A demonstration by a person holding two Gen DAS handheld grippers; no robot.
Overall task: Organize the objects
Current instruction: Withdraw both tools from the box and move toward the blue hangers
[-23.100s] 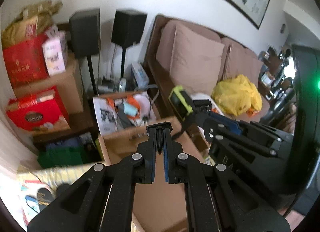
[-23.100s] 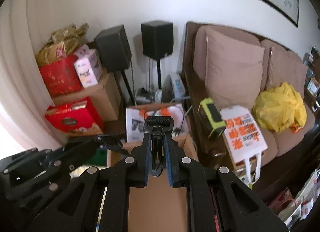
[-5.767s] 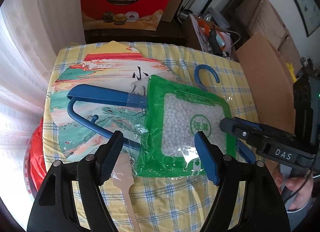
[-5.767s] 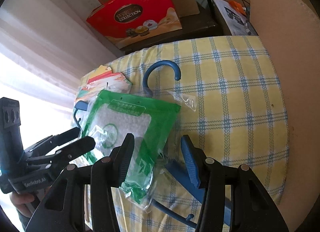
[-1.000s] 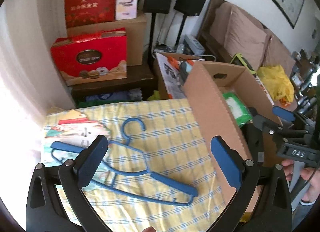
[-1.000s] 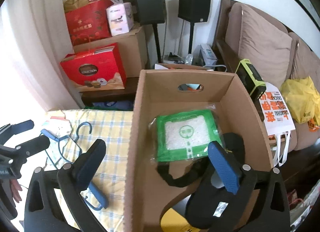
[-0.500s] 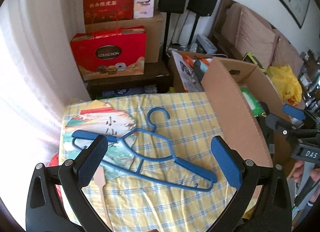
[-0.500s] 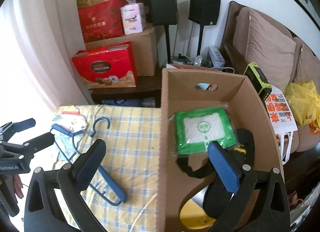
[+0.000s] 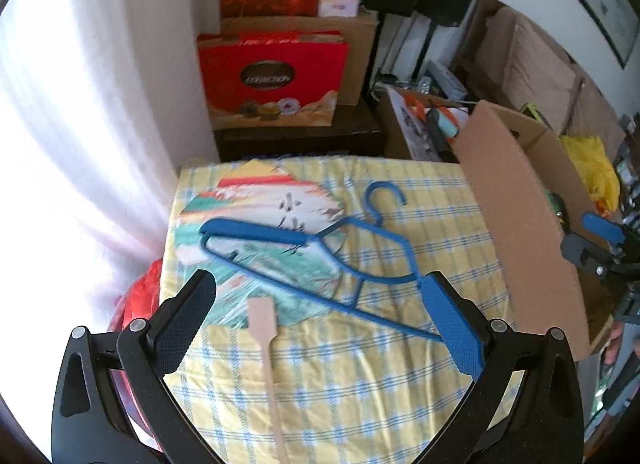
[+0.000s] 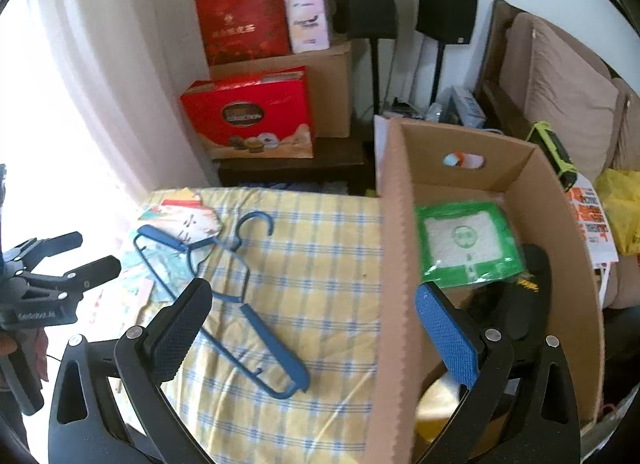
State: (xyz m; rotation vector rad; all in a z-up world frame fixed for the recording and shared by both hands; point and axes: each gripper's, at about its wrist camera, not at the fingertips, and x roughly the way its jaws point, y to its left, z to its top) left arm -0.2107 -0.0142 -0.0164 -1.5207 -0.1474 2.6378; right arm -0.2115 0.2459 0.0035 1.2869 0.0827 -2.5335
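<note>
One hanger (image 9: pixel 320 260) and one fan (image 9: pixel 260 248) lie on the cloth (image 9: pixel 360 384); one green packet (image 10: pixel 468 244) sits in the box (image 10: pixel 396 264). Both grippers, left (image 9: pixel 320 324) and right (image 10: pixel 312 340), gape empty.

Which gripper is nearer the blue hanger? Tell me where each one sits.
Left. The left gripper hangs open right over the blue hanger on the checked cloth. The right gripper straddles the cardboard box wall, the hanger off to its left.
</note>
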